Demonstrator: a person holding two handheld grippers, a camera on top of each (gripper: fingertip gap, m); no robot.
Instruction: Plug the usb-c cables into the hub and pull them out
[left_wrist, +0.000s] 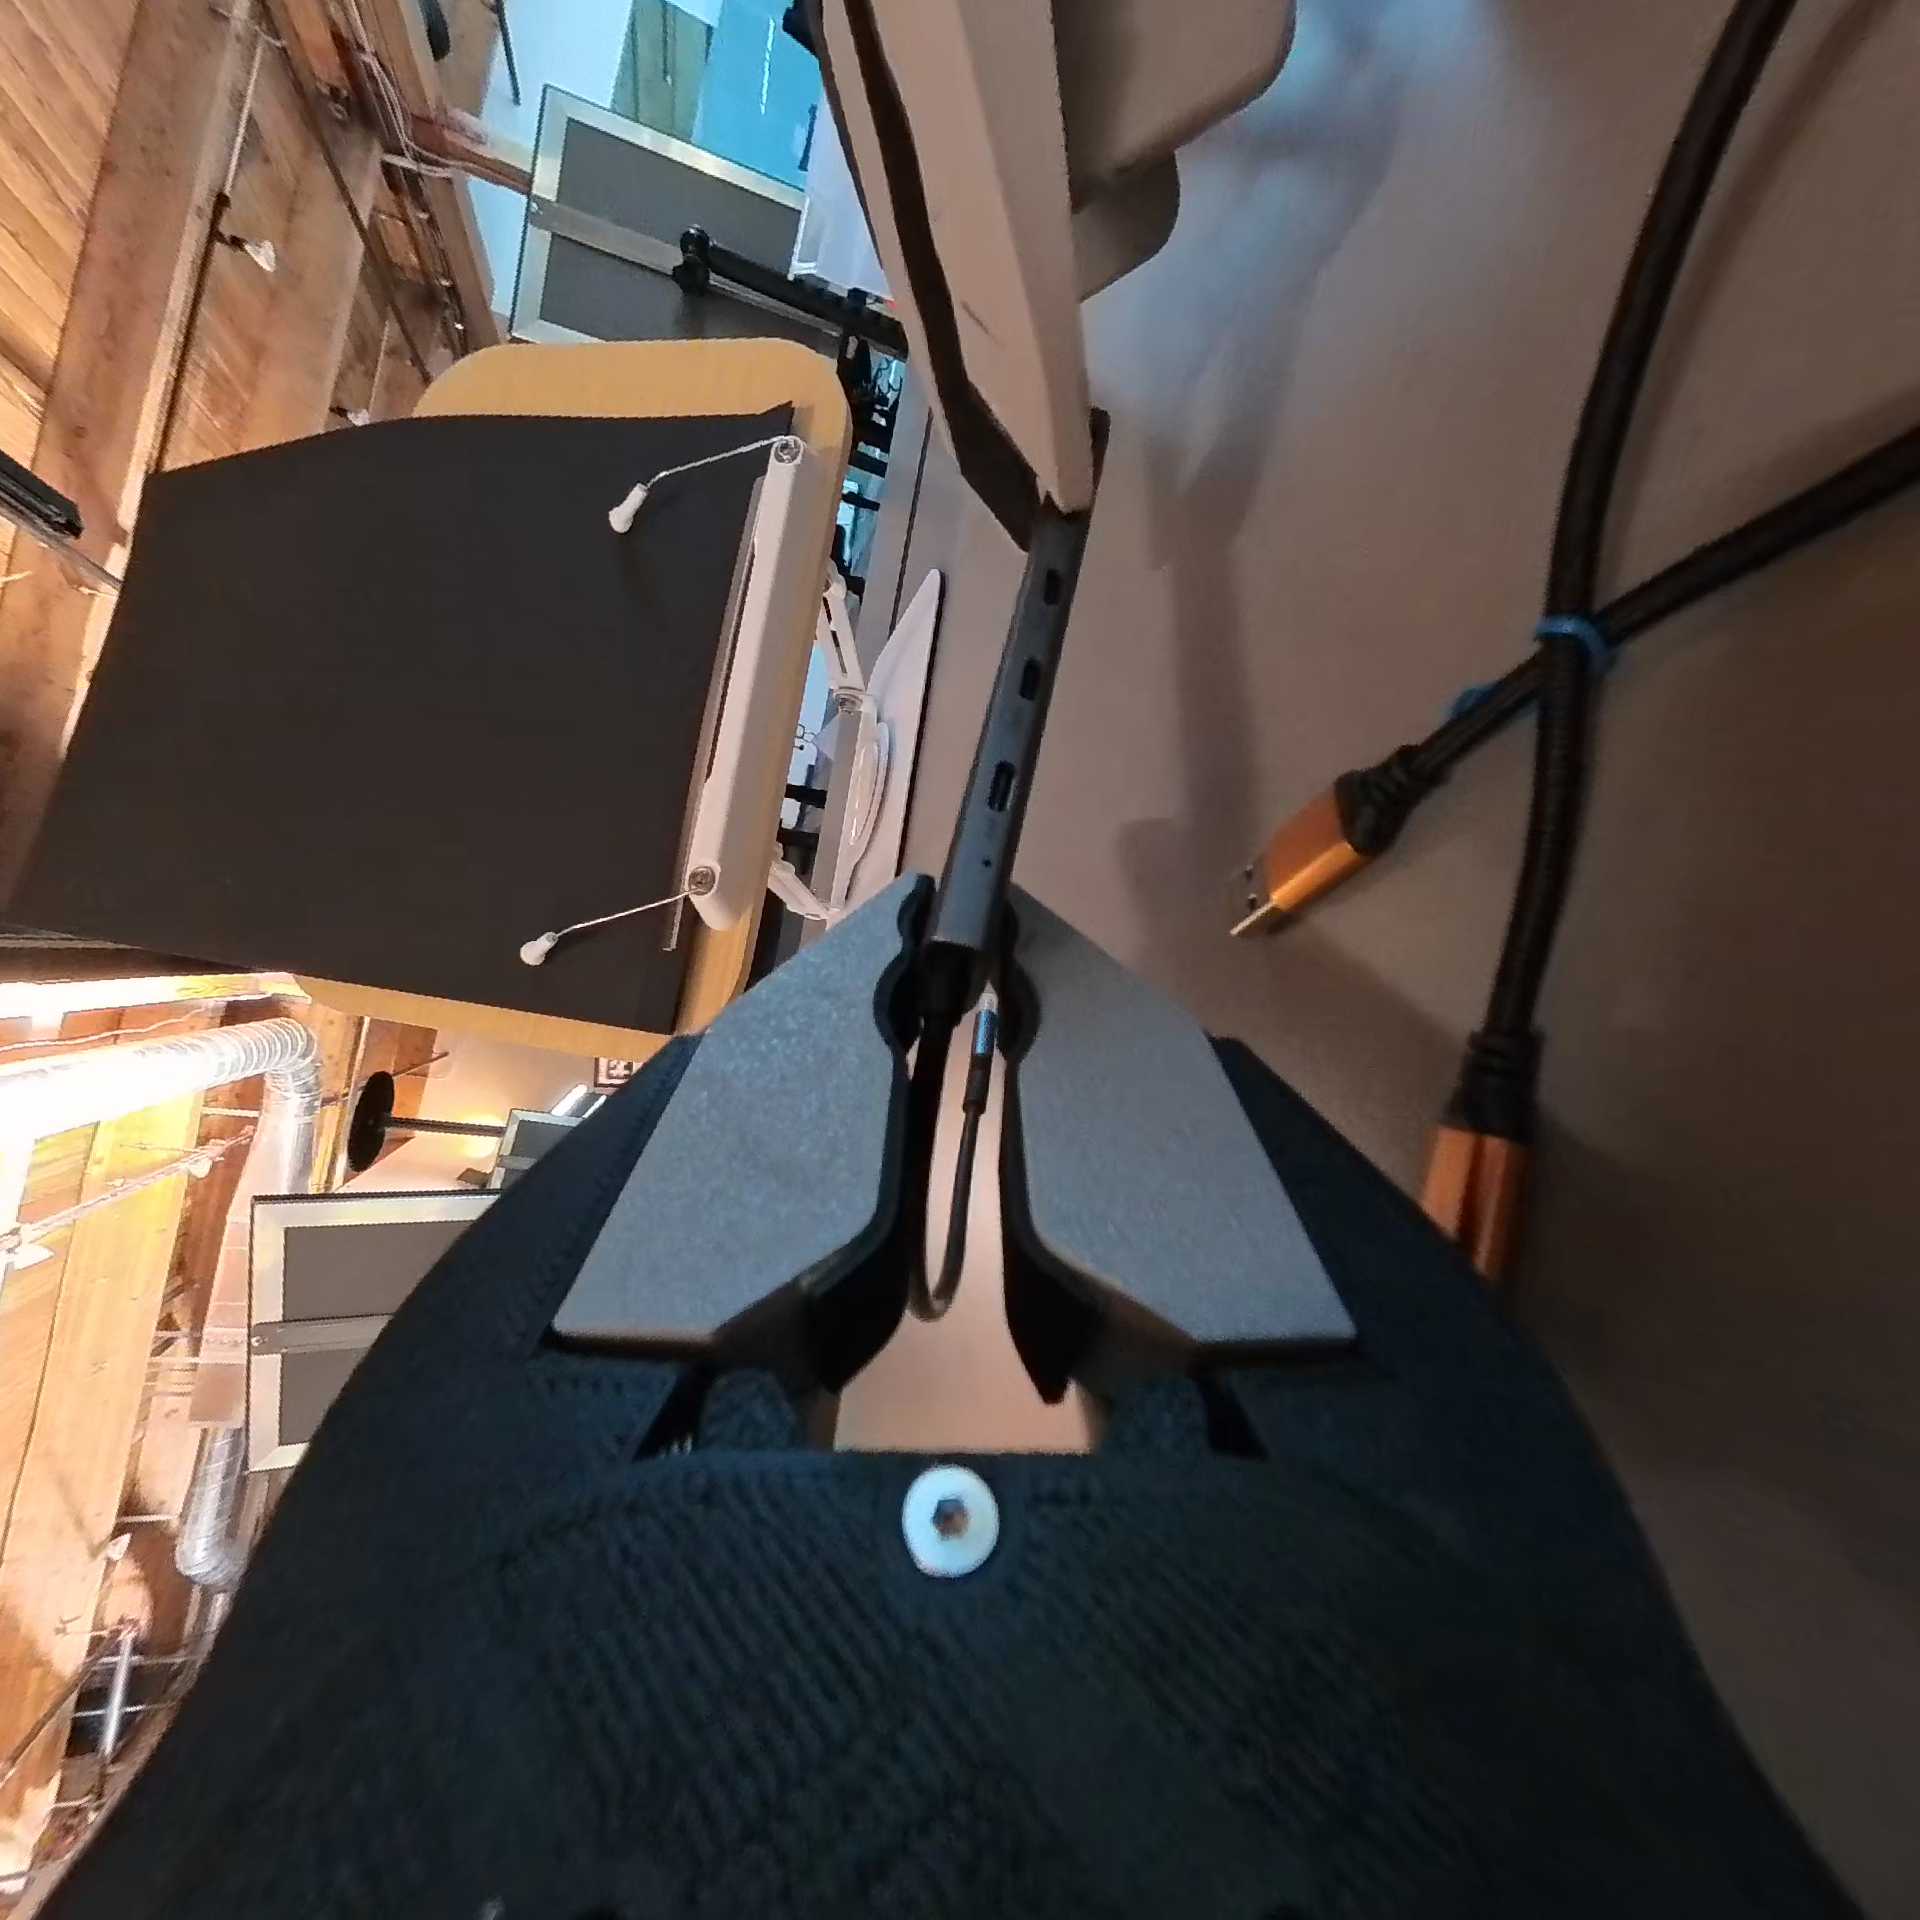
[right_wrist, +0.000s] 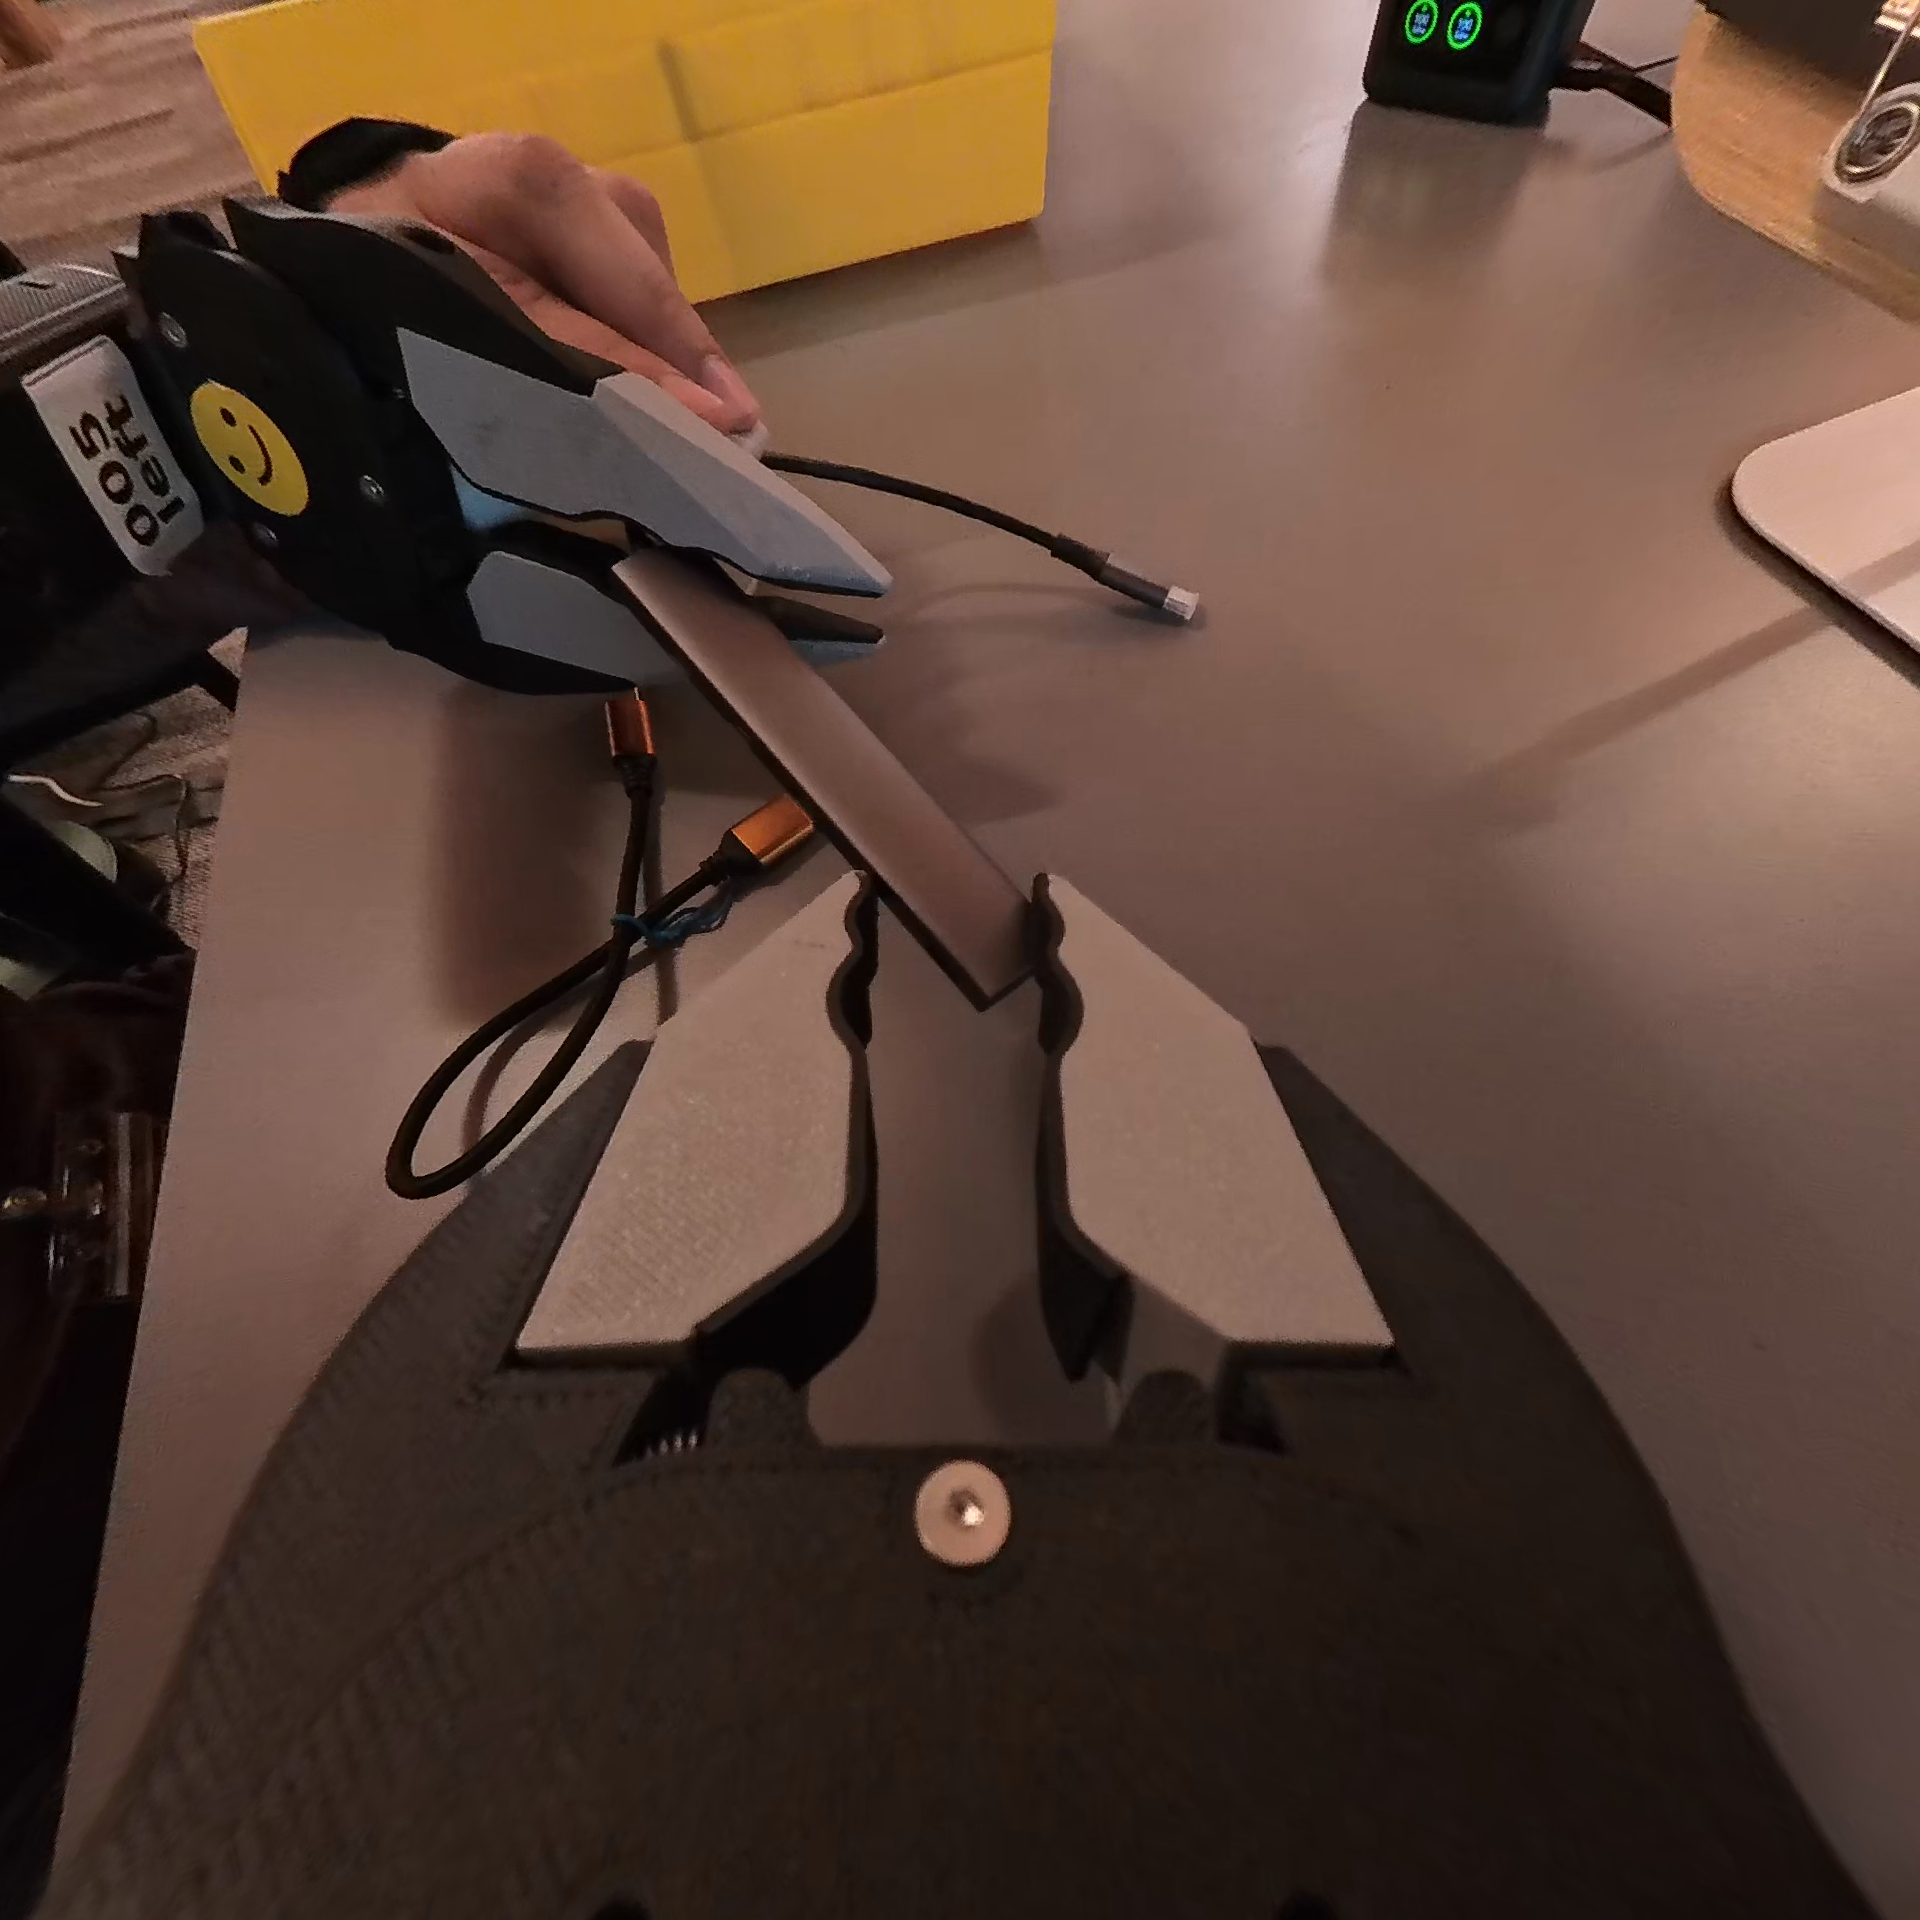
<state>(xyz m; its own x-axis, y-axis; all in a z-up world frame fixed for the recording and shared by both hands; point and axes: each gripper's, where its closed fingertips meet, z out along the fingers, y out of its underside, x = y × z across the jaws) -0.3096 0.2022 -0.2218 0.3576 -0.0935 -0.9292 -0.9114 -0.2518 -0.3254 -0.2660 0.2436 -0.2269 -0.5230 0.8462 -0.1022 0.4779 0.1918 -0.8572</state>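
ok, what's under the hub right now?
The hub is held off the table between both grippers. Beneath its middle lie the cable's two orange plugs, unplugged. The table right under its left-gripper end is hidden by the fingers.

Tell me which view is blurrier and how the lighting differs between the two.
Left wrist view: rolled sideways, motion smear at the top right, daylight windows behind; the hub and the orange cable plug stay fairly sharp. Right wrist view: dimmer, warm light, mostly sharp, soft shadows on the table under the hub; wide-angle bending at the edges.
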